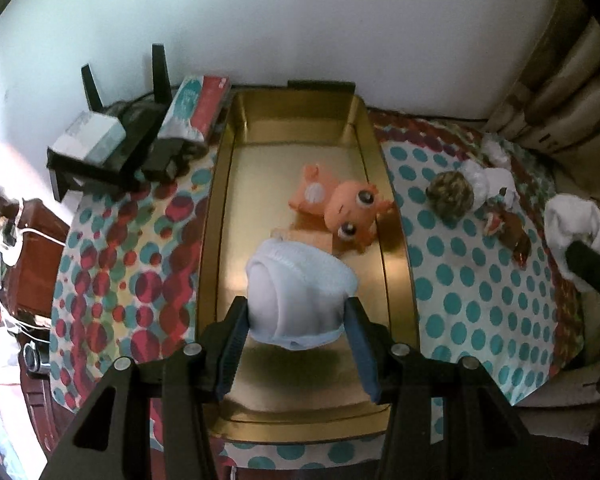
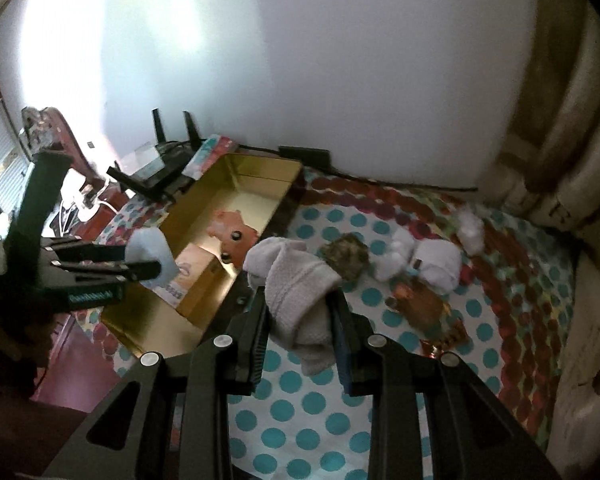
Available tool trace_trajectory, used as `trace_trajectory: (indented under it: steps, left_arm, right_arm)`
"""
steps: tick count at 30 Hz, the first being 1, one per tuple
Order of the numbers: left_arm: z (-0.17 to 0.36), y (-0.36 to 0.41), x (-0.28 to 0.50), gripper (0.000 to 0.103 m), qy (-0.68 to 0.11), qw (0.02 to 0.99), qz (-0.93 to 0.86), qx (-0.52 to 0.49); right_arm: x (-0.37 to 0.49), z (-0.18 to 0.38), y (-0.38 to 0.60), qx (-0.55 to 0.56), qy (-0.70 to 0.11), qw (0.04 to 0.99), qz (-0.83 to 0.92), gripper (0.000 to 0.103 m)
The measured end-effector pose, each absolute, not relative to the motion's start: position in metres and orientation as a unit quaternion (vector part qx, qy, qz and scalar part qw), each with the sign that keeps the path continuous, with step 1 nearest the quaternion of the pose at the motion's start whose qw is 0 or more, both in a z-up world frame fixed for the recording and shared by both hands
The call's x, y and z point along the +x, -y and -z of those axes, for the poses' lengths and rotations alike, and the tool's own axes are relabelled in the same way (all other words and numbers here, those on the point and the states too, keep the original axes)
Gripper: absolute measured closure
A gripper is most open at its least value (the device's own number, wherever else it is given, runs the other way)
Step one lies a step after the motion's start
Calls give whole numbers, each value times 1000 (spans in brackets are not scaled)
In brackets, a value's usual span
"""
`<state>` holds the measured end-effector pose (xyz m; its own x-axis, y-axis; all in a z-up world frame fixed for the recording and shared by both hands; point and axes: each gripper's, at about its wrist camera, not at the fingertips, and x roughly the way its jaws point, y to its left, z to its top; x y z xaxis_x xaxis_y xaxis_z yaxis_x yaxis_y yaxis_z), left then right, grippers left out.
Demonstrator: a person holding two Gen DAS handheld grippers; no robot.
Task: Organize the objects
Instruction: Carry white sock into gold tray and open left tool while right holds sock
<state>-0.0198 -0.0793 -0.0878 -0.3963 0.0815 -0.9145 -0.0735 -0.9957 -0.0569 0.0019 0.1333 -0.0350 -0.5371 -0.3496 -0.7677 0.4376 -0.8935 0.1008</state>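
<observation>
My left gripper [image 1: 296, 312] is shut on a pale blue rolled sock [image 1: 300, 284] and holds it above the gold tin box [image 1: 216, 216]. An orange toy figure [image 1: 340, 208] and a small carton [image 1: 304, 236] lie inside the box. My right gripper [image 2: 300, 300] is shut on a white rolled sock [image 2: 296, 280] just right of the box [image 2: 204, 320]; the left gripper [image 2: 140, 268] shows there too. A camouflage sock ball [image 1: 450, 196], white socks [image 1: 492, 180] and a brown toy [image 1: 508, 228] lie on the polka-dot cloth [image 1: 460, 300].
A black router [image 1: 112, 152] with upright antennas, a white box [image 1: 88, 140] and a red-and-teal pack [image 1: 196, 108] stand left of the tin by the wall. Cables and a dark wooden edge [image 1: 32, 240] lie at far left. A beige curtain [image 2: 560, 140] hangs right.
</observation>
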Motion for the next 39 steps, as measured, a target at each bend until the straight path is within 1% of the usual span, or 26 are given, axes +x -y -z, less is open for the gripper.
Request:
trace_trajectory:
  steps: [15, 27, 30, 39]
  left_arm:
    - [110, 77, -13, 53, -3, 59, -821, -568]
    - [110, 75, -12, 52, -10, 59, -823, -565]
    - [110, 76, -12, 51, -13, 58, -823, -564]
    - [106, 84, -8, 50, 7, 81, -824, -561]
  right_arm:
    - [12, 38, -113, 433, -65, 238, 867, 76]
    - [15, 41, -107, 439, -67, 242, 863, 75]
    - [16, 42, -104, 438, -70, 245, 862, 75]
    - [17, 44, -96, 440, -75, 252, 858, 75]
